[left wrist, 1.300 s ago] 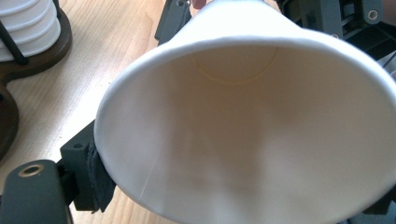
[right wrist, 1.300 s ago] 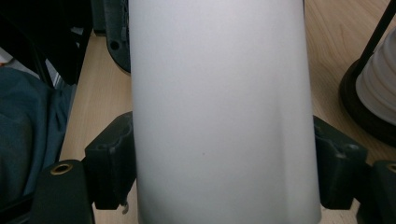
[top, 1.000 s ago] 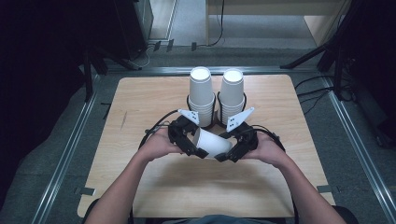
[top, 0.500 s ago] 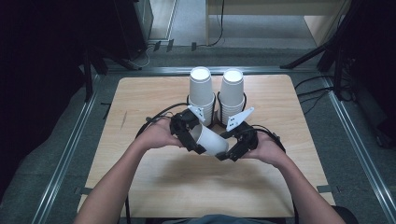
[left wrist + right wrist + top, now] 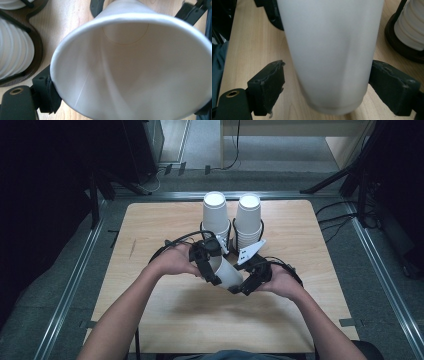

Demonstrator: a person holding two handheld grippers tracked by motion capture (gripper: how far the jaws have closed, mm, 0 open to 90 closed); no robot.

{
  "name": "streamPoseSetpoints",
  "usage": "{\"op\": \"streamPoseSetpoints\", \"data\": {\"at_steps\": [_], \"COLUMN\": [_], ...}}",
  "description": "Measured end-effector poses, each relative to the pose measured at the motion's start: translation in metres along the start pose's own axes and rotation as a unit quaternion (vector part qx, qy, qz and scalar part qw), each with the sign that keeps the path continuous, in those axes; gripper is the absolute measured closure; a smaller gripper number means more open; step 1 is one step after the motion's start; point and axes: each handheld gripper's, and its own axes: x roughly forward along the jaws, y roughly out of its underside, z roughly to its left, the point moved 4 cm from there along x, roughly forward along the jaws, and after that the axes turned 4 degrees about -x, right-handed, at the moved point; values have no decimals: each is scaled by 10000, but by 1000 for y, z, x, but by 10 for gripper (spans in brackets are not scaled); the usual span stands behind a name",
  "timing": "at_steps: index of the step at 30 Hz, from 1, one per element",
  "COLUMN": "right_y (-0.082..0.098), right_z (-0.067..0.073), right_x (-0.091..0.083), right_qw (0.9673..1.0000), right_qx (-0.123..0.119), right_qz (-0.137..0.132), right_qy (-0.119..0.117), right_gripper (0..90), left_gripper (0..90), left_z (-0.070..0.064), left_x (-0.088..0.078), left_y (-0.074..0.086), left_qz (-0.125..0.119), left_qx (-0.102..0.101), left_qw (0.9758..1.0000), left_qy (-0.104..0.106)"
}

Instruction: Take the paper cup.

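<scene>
The left gripper [image 5: 212, 265] clamps the rim end of a white paper cup [image 5: 227, 272], held tilted above the table's [image 5: 150, 225] near centre. The right gripper's [image 5: 250, 281] jaws straddle the cup's base, left pad apart from it.

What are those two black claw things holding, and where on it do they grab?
A white paper cup, lying tilted between them. The left gripper clamps it near the open rim; the right gripper has its jaws around the base end, one pad apart from the wall.

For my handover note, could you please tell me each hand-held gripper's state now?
Left hand-held gripper: holding the paper cup.
Right hand-held gripper: open around its base.
</scene>
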Motion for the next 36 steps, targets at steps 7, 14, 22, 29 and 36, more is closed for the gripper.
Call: {"op": "streamPoseSetpoints", "data": {"at_steps": [7, 14, 22, 29, 36], "right_y": [0, -2, -3, -2, -3], "right_z": [-1, 2, 5, 1, 0], "right_x": [4, 6, 5, 3, -4], "right_qw": [10000, 9999, 9997, 9997, 9996], "right_qx": [-2, -117, -236, -207, -110], "right_qz": [-55, -113, -85, -76, -227], "right_qy": [33, -59, 34, 50, 87], "right_gripper": [146, 210, 220, 219, 217], "left_gripper": [95, 91, 77, 0, 0], "left_z": [-3, -6, -9, -8, -6], "left_x": [5, 8, 6, 2, -4], "left_y": [-5, -5, -1, 1, 7], "left_qz": [20, -92, -331, -794, -1275], "left_qx": [9, 39, 167, -40, -218], "left_qw": [9999, 9999, 9993, 9968, 9915], "left_qy": [117, 130, 39, -124, -131]}}
